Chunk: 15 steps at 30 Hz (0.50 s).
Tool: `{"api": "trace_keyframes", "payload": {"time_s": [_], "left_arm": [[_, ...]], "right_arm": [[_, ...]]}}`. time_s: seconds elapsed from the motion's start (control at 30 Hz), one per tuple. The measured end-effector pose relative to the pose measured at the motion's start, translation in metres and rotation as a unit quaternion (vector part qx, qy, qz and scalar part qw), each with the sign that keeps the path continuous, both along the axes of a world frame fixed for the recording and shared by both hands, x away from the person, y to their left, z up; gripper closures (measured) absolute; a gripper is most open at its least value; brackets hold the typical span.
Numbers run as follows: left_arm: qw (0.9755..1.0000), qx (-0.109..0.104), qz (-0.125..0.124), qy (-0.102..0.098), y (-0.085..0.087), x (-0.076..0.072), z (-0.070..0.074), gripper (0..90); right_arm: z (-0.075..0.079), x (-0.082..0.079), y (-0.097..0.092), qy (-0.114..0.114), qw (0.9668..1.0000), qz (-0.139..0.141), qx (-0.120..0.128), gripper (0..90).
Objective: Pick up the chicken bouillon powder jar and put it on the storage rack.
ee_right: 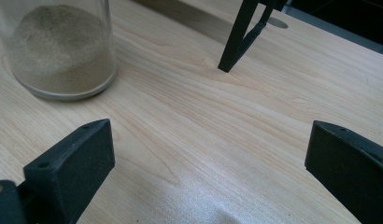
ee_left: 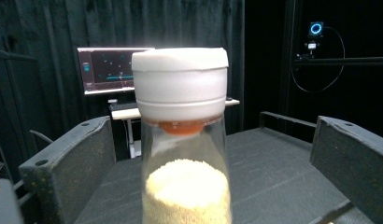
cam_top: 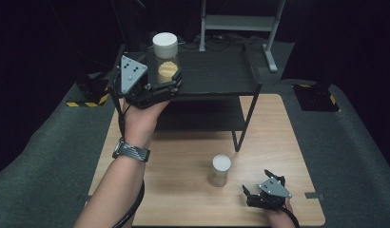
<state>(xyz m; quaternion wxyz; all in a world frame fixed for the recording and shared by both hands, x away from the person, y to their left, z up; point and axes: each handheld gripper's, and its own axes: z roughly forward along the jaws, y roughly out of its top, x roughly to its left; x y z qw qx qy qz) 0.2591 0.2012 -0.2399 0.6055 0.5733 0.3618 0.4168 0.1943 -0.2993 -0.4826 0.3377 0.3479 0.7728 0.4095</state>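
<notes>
Standing between the open left claw (ee_left: 189, 186), white-lidded jar (ee_left: 182, 140) base cut off, right claw (ee_right: 208, 186) open.

A clear jar (ee_left: 185, 186) with a white screw lid (ee_left: 180, 84) stands upright on the black shelf (ee_left: 283, 172) before us, yellowish grains filling its lower part, an orange insert just under the lid. Our left gripper (ee_left: 203, 186) has its black jaws spread wide on either side, clear of the glass. Behind, a lit monitor (ee_left: 105, 70) glows against dark curtains.
</notes>
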Motion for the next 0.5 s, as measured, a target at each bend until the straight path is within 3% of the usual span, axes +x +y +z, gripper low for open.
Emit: {"api": "trace_keyframes", "payload": {"time_s": [0.17, 0.5], "left_arm": [[1.0, 0.0, -0.001, 0.004, 0.003, -0.01, -0.005, 0.4], [0.9997, 0.021, -0.002, 0.015, 0.003, -0.031, -0.018, 0.4]], "right_arm": [[0.0, 0.0, 0.001, -0.002, 1.0, 0.0, -0.003, 0.6], [0.0, -0.001, 0.001, -0.001, 1.0, 0.0, -0.004, 0.6]]}}
